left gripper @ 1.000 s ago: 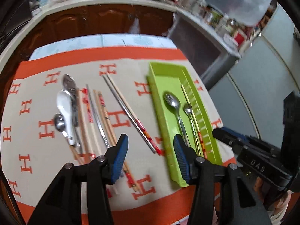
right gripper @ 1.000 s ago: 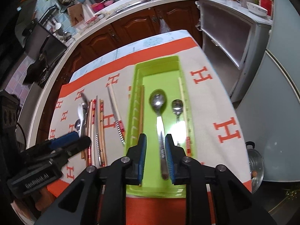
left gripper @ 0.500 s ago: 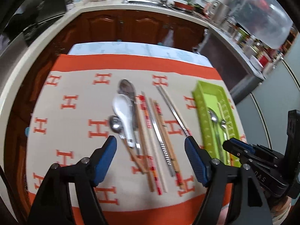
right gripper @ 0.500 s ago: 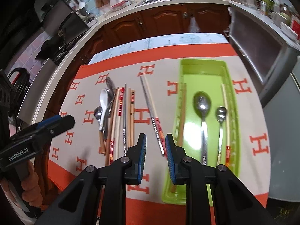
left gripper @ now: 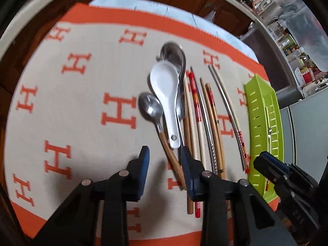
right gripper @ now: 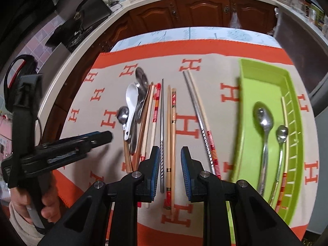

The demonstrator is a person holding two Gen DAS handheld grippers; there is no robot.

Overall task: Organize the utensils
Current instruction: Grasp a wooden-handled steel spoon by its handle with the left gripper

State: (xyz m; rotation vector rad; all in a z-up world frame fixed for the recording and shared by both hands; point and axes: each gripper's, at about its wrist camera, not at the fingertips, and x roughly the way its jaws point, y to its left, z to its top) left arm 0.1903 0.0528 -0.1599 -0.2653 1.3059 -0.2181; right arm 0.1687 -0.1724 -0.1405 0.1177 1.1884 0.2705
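1. Because the loose utensils lie packed side by side, the nearest risk sits at the left tool [left gripper: 165,160]: its right pad [left gripper: 187,168] is on or just over the handle ends of the wooden-handled spoon [left gripper: 151,110] and the white spoon [left gripper: 165,90]. If it closes here it could, I judge, catch two handles at once, or pinch one near its tip so that it pivots and slips out.
2. Since the left tool is spread wide and holds nothing, it hangs low, tilted down at the near end of the white spoon. The person's hand [right gripper: 32,207] grips its handle, seen in the right wrist view.
3. While the right tool [right gripper: 169,164] is also parted and empty, its gap is narrower, and it straddles the near ends of a steel chopstick [right gripper: 162,135] and a pair of wooden chopsticks [right gripper: 171,131], to the right of the white spoon. Closing could take an unmatched mix of them.
4. Right of the white spoon again, a long pair of chopsticks [right gripper: 199,114] lies slanted. A careless drag could sweep it askew.
5. Farthest right of the white spoon stands the green tray [right gripper: 264,71], already holding two steel spoons [right gripper: 264,123] and some chopsticks. It reaches the cloth's [left gripper: 71,106] near edge, so a knock could tip it from the table.
6. Behind the white spoon lies a large steel spoon [left gripper: 174,55], partly under it. Lifting one may drag the other.
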